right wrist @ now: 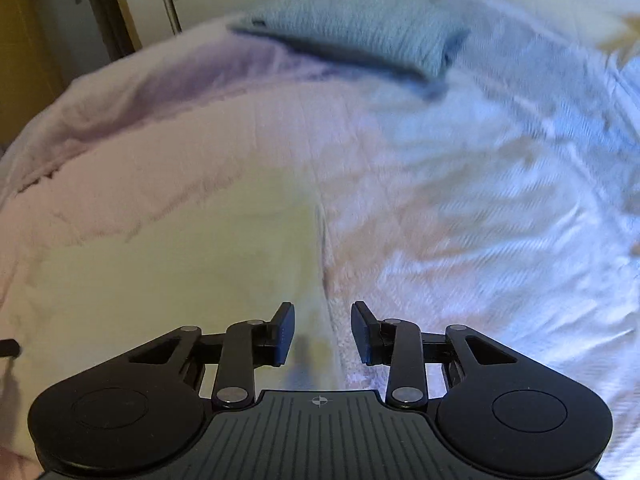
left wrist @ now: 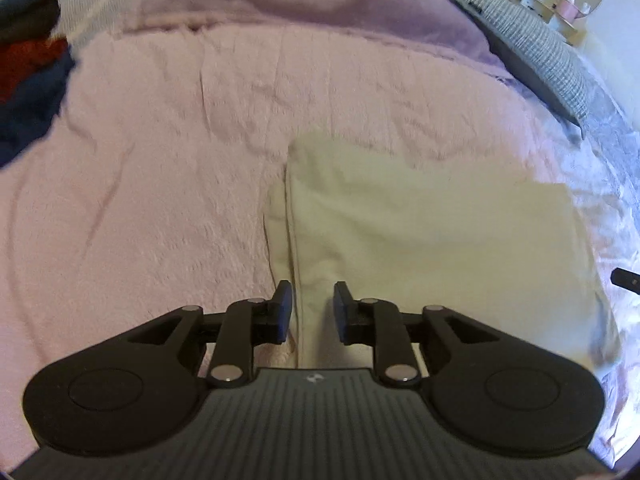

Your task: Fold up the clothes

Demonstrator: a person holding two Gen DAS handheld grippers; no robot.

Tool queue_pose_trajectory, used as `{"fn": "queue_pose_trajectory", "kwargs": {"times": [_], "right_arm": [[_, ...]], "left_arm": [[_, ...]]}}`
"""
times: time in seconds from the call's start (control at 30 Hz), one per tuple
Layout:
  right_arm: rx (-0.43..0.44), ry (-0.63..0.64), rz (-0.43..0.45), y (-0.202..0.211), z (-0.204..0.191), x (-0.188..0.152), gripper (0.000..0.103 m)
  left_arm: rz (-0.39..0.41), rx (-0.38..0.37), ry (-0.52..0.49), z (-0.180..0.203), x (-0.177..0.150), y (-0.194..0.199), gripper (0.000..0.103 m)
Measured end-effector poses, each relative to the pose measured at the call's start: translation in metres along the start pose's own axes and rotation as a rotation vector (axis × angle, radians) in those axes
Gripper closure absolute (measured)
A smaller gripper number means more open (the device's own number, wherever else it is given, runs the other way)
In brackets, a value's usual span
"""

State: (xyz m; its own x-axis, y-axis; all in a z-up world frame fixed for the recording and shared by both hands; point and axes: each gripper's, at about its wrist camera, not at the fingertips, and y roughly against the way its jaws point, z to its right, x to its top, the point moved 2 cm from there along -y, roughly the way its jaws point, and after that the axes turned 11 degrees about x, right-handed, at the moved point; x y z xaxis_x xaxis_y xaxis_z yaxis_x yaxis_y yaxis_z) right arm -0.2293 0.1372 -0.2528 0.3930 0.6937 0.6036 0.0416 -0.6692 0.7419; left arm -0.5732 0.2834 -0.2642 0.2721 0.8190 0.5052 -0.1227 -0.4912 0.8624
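The cream cloth (left wrist: pixel 432 232) lies flat on the pink blanket (left wrist: pixel 160 168) of the bed, as a neat rectangle with layered edges at its 9 o'clock side, so it looks already folded at least once. The left claw (left wrist: pixel 313 312) is released, jaws apart over the cloth's left edge, holding nothing. The right claw (right wrist: pixel 323 334) is also released and empty, above the cloth's right edge (right wrist: pixel 320 240).

I judge the risk is this: the blanket is fluffy, so a claw that closes too low can pinch blanket together with cloth and drag both. Pinching only the top layer would open the fold.

A dark pile of clothes (left wrist: pixel 28 60) sits at 10 o'clock, a grey pillow (left wrist: pixel 532 48) at 2 o'clock. No container is visible.
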Motion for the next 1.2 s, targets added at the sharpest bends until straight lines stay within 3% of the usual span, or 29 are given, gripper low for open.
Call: {"fn": "queue_pose_trajectory", "kwargs": {"times": [0.1,0.2,0.37,0.57,0.9,1.2], "right_arm": [[0.039,-0.003,-0.041,0.003,-0.006,-0.012,0.068],[0.001,0.007,-0.158,-0.020,-0.006,-0.031,0.068],[0.009,-0.013,-0.171,-0.017,-0.004,-0.024,0.068],[0.021,-0.058,-0.190,-0.002,0.005,-0.015,0.063],[0.034,-0.060,-0.263,0.002,0.011,-0.012,0.060],[0.005,-0.078,-0.382,0.031,0.006,-0.032,0.060]], "left_arm": [[-0.018,0.007,-0.040,0.011,-0.003,-0.001,0.085],[-0.103,0.083,-0.069,0.022,-0.015,-0.018,0.082],[-0.135,0.167,-0.040,0.032,-0.012,-0.005,0.081],[-0.151,0.210,-0.052,0.045,-0.006,0.009,0.081],[-0.174,0.209,-0.033,0.054,-0.008,0.021,0.081],[-0.288,0.238,-0.022,0.053,-0.044,0.046,0.079]]}}
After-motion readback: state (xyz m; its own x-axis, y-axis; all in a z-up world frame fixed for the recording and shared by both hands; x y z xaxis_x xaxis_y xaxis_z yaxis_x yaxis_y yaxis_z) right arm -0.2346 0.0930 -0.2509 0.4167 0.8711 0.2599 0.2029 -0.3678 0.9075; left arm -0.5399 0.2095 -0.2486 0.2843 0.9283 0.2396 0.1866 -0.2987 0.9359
